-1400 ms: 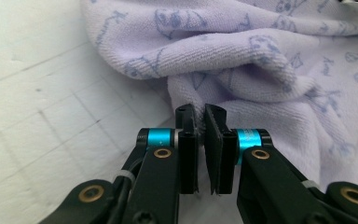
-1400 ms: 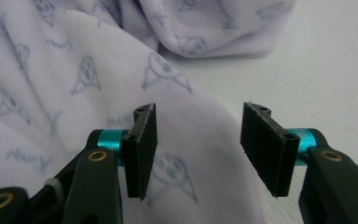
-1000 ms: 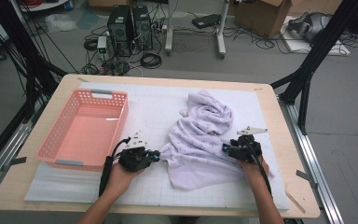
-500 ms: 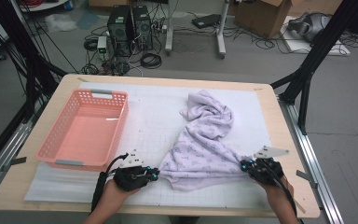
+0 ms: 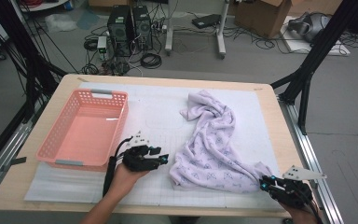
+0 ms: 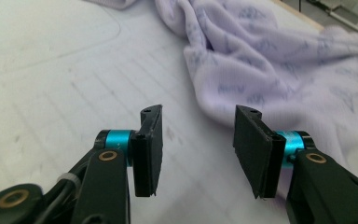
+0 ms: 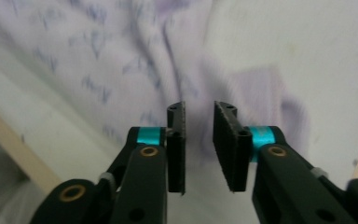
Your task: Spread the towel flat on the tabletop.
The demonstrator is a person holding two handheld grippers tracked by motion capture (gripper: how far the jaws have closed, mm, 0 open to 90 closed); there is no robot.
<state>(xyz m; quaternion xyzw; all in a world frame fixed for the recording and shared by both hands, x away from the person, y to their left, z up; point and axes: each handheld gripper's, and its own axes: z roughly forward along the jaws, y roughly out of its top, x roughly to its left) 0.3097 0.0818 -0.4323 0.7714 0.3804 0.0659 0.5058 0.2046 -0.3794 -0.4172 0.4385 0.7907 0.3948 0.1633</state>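
A pale lilac printed cloth (image 5: 209,149) lies crumpled across the white mat, running from the far middle to the front right. My left gripper (image 5: 161,158) rests just left of the cloth's front left edge. Its jaws have just been opening and stand apart with nothing between them; in the left gripper view (image 6: 198,116) the cloth (image 6: 284,70) lies beyond the right jaw. My right gripper (image 5: 264,183) is at the cloth's front right corner. Its jaws have just been opening to a narrow gap (image 7: 199,109), and the cloth (image 7: 121,56) lies beneath and beyond them, unpinched.
A pink plastic basket (image 5: 56,140) with nothing in it stands on the left of the table. The wooden table's front edge (image 5: 168,210) is close under both hands. Black frame legs, computers and cables stand on the floor beyond.
The right gripper has travelled right toward the table's front right corner, drawing the cloth's corner out with it. The left gripper has let go of the cloth's left edge and opened.
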